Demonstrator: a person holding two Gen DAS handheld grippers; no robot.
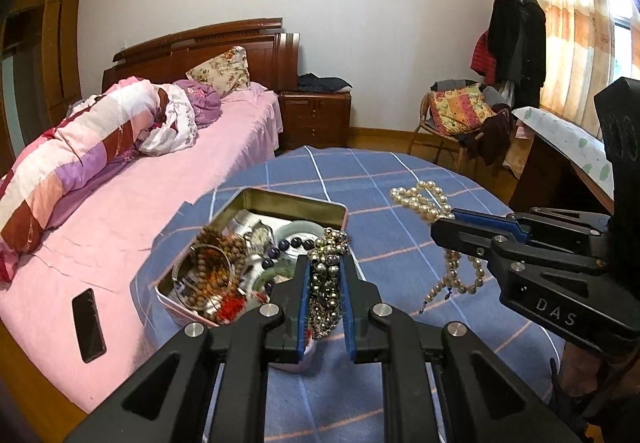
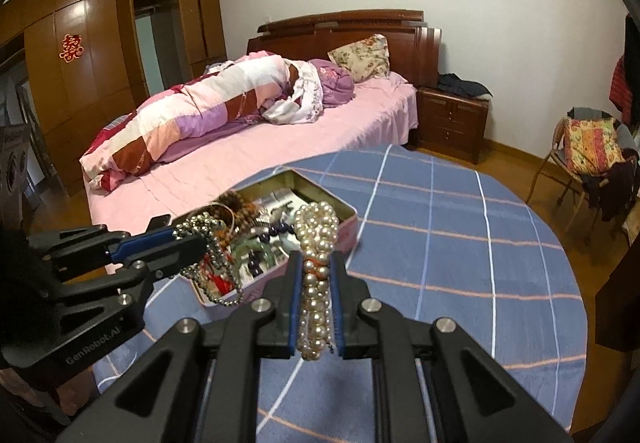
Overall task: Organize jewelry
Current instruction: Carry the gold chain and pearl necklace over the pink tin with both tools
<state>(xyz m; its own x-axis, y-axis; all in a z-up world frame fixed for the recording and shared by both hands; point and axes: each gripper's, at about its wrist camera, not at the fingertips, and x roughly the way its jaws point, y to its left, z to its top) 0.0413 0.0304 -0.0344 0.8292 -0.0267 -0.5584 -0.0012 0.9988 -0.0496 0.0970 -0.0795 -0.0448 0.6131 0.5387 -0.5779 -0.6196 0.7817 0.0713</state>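
Note:
An open pink tin box (image 1: pixel 294 199) (image 2: pixel 347 230) sits on the round table with a blue checked cloth (image 1: pixel 400 243) (image 2: pixel 460 251). It holds wooden bead bracelets (image 1: pixel 216 263), dark beads and other jewelry. My left gripper (image 1: pixel 325 267) (image 2: pixel 200 243) is shut on a silver bead necklace (image 1: pixel 326 283) (image 2: pixel 208 263) above the box's near right corner. My right gripper (image 2: pixel 316 263) (image 1: pixel 440 229) is shut on a white pearl necklace (image 2: pixel 316 239) (image 1: pixel 424 199), held above the cloth right of the box.
A bed with pink sheet (image 1: pixel 140 211) (image 2: pixel 280 147) lies left of the table, with a black phone (image 1: pixel 89 325) on it. A nightstand (image 1: pixel 316 115), a chair with clothes (image 1: pixel 460 115) and a desk (image 1: pixel 560 155) stand beyond.

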